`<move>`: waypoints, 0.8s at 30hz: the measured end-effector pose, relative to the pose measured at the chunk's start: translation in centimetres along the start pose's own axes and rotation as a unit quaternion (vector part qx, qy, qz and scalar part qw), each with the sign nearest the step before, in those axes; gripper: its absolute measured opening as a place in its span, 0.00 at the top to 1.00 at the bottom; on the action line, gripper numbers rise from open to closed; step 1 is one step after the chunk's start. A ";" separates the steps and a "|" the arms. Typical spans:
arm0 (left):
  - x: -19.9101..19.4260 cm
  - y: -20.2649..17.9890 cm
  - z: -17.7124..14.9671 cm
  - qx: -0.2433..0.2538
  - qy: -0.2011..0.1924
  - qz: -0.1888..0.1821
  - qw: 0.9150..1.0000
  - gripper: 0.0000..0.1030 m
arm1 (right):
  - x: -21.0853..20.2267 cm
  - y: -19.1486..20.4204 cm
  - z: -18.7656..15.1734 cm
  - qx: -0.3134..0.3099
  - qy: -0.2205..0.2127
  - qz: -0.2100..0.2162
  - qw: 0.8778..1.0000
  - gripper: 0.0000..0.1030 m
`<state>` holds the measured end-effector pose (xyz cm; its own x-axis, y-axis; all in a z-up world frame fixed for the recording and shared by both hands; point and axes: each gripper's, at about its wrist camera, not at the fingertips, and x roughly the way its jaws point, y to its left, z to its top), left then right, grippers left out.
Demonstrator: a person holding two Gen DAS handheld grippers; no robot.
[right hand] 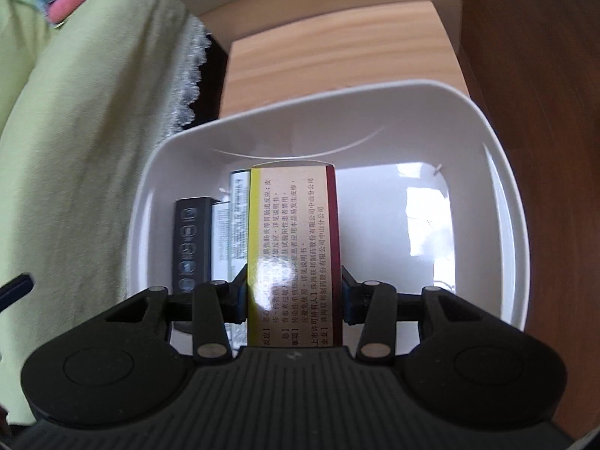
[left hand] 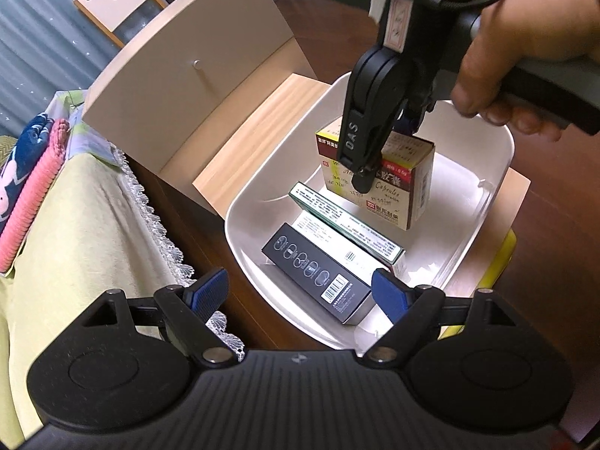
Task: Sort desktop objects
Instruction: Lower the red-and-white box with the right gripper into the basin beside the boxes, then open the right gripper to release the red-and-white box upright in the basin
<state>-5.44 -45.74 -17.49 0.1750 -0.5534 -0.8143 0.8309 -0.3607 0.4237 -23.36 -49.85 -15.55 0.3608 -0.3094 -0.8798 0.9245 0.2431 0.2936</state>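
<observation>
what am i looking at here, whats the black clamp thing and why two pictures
No robot here: a person holds a trigger-worked clamp in each hand, and each clamp carries a wide-angle camera looking along its fingers. The left camera shows the open, empty left gripper at the bottom, and the hand holding the right gripper above a white bin. The right camera looks along the right gripper, shut on a medicine box. A black box and other boxes lie in the bin, which sits on a brown desk.
</observation>
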 end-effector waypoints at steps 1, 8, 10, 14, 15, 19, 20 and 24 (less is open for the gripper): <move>0.2 0.0 0.0 0.000 0.000 -0.002 1.000 0.18 | 0.4 -0.2 0.0 0.006 0.000 -0.003 1.000 0.61; 1.2 0.0 0.1 -0.004 0.000 -0.010 1.000 0.18 | 2.9 -1.2 0.3 0.025 0.016 -0.022 0.999 0.61; 1.4 0.0 0.2 -0.005 0.001 -0.012 1.000 0.18 | 3.5 -1.3 0.3 0.026 0.019 -0.024 0.999 0.61; 1.6 0.0 0.2 -0.007 0.002 -0.015 1.000 0.18 | 4.5 -1.6 0.3 0.038 0.023 -0.021 0.999 0.61; 1.7 0.0 0.2 -0.007 0.002 -0.015 1.000 0.18 | 4.8 -1.7 0.3 0.042 0.024 -0.021 0.999 0.61; 1.8 -0.1 0.1 -0.007 0.005 -0.018 1.000 0.18 | 5.5 -1.9 0.1 0.045 0.029 -0.022 0.998 0.60; 1.8 0.0 0.1 -0.008 0.005 -0.018 1.000 0.18 | 5.5 -2.0 0.1 0.047 0.029 -0.020 0.998 0.60; 1.9 0.0 0.0 -0.008 0.007 -0.019 1.000 0.18 | 5.5 -2.1 0.1 0.051 0.027 -0.010 0.998 0.58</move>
<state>-5.16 -46.77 -19.04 0.1502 -0.5284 -0.8356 0.8457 -0.3691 0.3854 -23.32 -52.17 -21.01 0.3369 -0.2631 -0.9040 0.9404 0.1418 0.3092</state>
